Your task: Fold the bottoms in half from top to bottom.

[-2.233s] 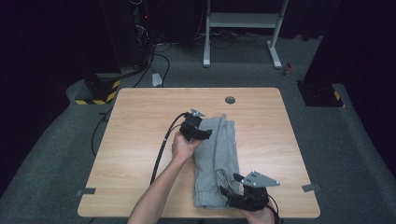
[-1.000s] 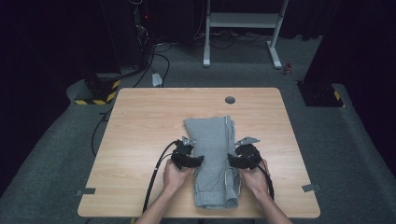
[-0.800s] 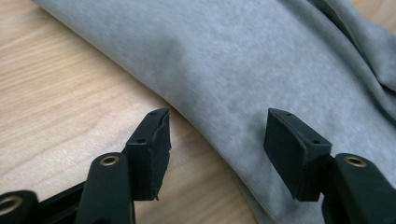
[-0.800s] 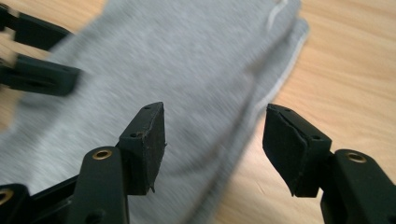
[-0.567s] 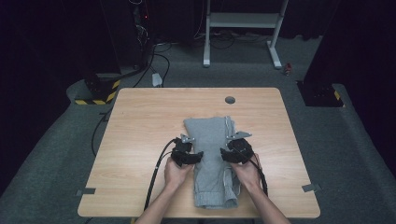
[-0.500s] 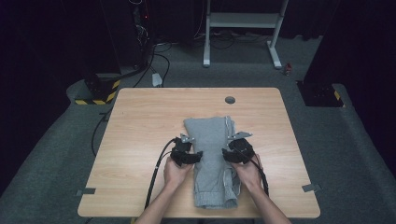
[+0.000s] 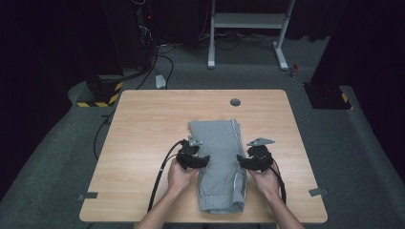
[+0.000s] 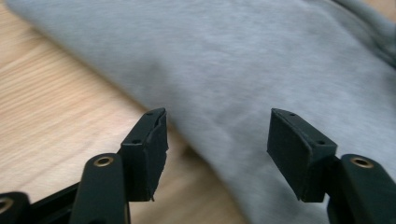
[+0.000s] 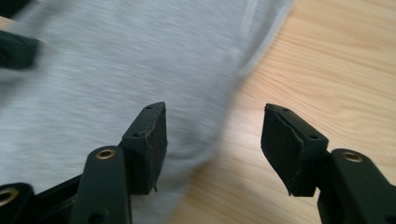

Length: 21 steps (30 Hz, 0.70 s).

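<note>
A folded grey garment [image 7: 220,157] with a ribbed waistband lies lengthwise on the wooden table [image 7: 143,124]. My left gripper [image 7: 203,161] is at its left edge, pointing right. Its jaws stand open over the cloth's edge [image 8: 233,60] and bare wood [image 8: 56,93], pressing on nothing, and have just opened a little further. My right gripper [image 7: 241,162] is at the garment's right edge, pointing left. It is open too, having just widened, with its left jaw over grey fabric [image 9: 116,60] and its right jaw over wood [image 9: 327,60]. In the right gripper view the left gripper [image 9: 14,46] shows across the cloth.
A round cable hole [image 7: 235,101] sits near the table's far edge. The left gripper's black cable [image 7: 160,176] runs off the near edge. Tape tabs [image 7: 318,192] mark the front corners. A white stand [image 7: 248,21] and floor cables lie beyond the table.
The left hand came down from the garment's upper left and the right up from its near right corner. They now flank its middle. In the last half second the right gripper slid slightly right.
</note>
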{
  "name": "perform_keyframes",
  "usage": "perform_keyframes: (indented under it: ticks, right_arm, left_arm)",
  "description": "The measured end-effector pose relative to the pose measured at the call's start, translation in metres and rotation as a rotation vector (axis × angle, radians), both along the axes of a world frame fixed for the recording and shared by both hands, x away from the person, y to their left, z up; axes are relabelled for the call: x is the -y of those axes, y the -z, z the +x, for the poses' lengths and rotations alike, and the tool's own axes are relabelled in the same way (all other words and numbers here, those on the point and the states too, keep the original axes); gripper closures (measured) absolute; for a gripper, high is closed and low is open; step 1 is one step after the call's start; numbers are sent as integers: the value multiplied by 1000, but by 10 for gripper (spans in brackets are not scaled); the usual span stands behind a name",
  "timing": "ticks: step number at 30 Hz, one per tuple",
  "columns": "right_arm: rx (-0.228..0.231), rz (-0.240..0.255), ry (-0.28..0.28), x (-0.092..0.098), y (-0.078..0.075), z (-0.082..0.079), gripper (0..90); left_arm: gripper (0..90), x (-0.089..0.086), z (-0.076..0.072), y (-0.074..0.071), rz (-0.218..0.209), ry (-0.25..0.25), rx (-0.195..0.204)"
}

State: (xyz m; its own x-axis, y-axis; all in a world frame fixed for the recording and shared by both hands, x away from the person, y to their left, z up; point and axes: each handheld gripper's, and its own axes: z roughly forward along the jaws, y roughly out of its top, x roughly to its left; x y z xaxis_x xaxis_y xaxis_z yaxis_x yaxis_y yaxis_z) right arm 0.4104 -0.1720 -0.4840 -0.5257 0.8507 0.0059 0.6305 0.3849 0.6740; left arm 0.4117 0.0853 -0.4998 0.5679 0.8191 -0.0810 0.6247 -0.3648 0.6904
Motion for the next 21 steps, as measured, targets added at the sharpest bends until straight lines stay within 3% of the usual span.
perform_keyframes:
  ticks: [1,4,7,8,10,13,15,17,19,21]
  right_arm:
    - [6,-6,-13,-3,0,-2,407]
    - [-1,-58,-16,-4,7,-3,415]
    - [-14,-44,13,9,11,-4,411]
    - [-14,-38,18,14,11,-5,406]
    - [-17,-17,25,19,9,-8,396]
    - [-15,20,-19,15,4,-17,380]
    - [-9,28,-46,10,2,-22,378]
    - [-6,15,-67,8,3,-28,378]
    - [-9,-29,-67,10,8,-32,377]
    - [-21,-41,-47,16,12,-33,375]
  left_arm:
    - [373,2,-3,1,7,7,-4]
    - [374,5,-4,8,101,20,13]
    - [378,0,-1,5,95,-27,12]
    - [377,-2,-3,3,67,-28,4]
    - [364,-3,-9,-2,8,-6,-16]
    - [331,3,-27,-7,-18,39,-29]
    - [329,7,-36,-7,-17,55,-34]
    - [328,10,-43,-2,44,72,-29]
    - [334,12,-45,5,103,73,-23]
    - [334,9,-44,9,66,58,-44]
